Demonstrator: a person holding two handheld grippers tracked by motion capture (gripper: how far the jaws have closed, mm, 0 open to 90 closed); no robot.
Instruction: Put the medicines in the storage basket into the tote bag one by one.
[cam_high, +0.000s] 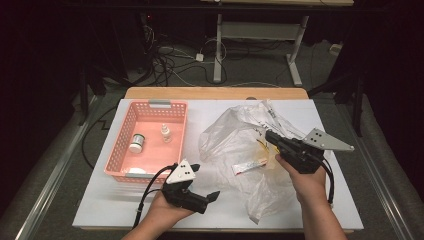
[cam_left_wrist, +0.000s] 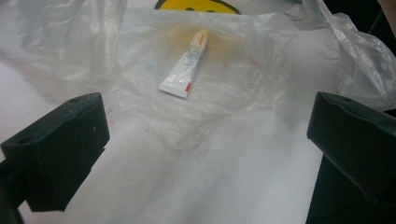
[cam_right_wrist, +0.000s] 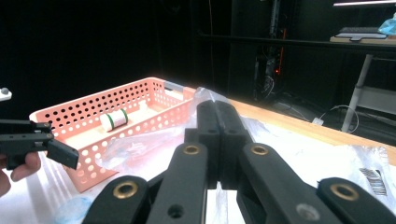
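Fig.: unloading step. Right gripper (cam_high: 272, 135) was clenched on the plastic bag (cam_high: 235, 142), pinning its far edge. Left gripper (cam_high: 205, 182), jaws spread and empty, faced the tube (cam_left_wrist: 184, 70) inside the bag, w/ basket (cam_high: 120, 150) at left. Next, prob.: reach in, straddle tube.

No legible text or labels
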